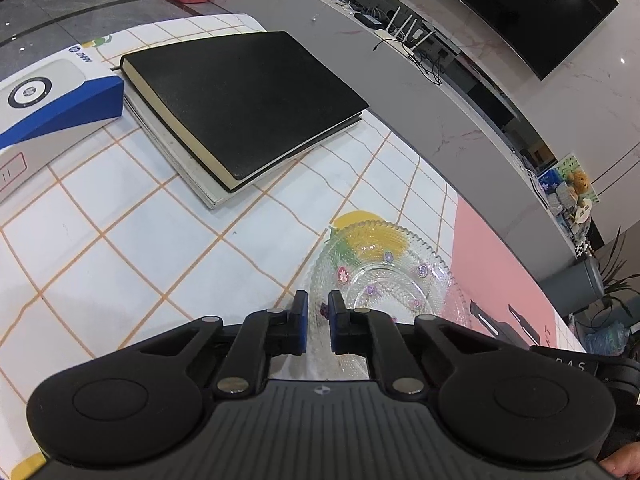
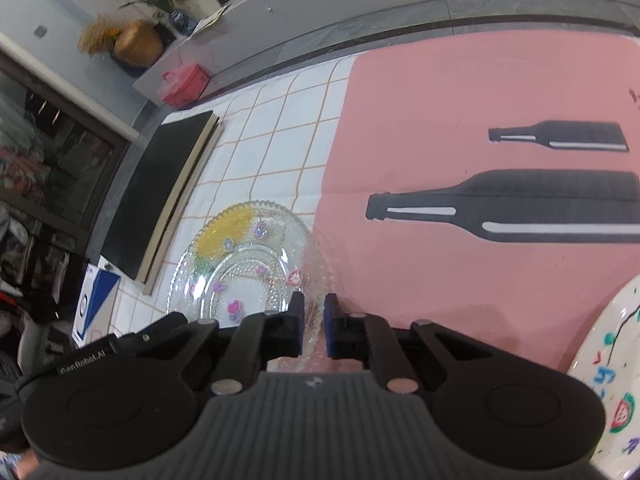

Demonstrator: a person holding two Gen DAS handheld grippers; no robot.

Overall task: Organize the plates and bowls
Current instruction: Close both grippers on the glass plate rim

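Observation:
A clear glass plate (image 1: 384,276) with small flower stickers lies on the tablecloth, held at two sides. My left gripper (image 1: 318,312) is shut on the plate's near rim in the left wrist view. My right gripper (image 2: 314,316) is shut on the plate's (image 2: 248,264) right rim in the right wrist view. A white bowl or plate (image 2: 618,380) with coloured drawings sits at the lower right of the right wrist view, apart from the gripper.
A black notebook (image 1: 240,104) lies on a white book beyond the glass plate. A blue and white box (image 1: 52,100) sits at the far left. The tablecloth has a white grid part (image 1: 120,220) and a pink part (image 2: 440,120) with printed bottles.

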